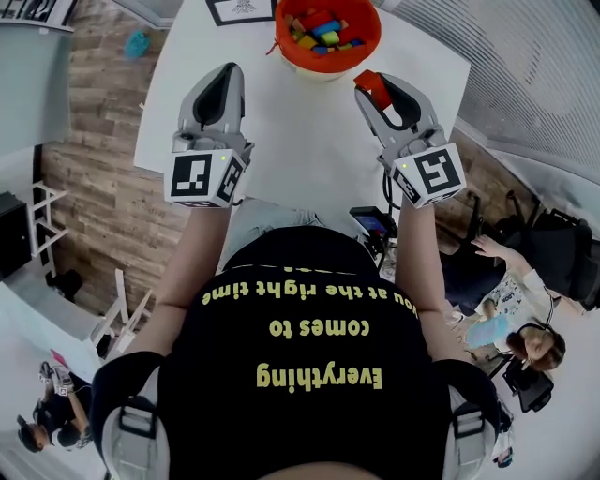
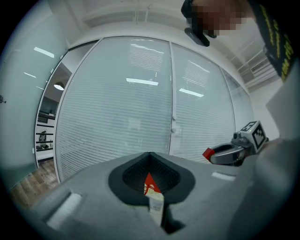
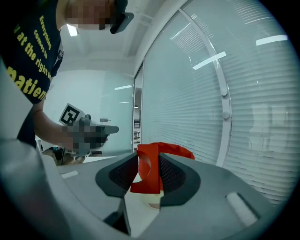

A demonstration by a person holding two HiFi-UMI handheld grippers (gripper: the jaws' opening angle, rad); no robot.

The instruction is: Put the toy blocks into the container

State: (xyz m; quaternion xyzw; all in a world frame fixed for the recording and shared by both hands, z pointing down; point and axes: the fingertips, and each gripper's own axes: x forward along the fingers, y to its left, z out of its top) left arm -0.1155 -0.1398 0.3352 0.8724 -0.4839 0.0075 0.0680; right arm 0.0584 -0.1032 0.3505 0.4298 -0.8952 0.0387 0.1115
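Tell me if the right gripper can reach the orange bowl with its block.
Probably yes: the right gripper, shut on the red block, sits just beside the bowl, with only bare table between.

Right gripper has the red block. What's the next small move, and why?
Probably ease the right gripper forward and slightly left until the red block is over the orange bowl, then open. The jaws are clamped on the block, which sits just short of the bowl's rim, and the bowl already holds other blocks.
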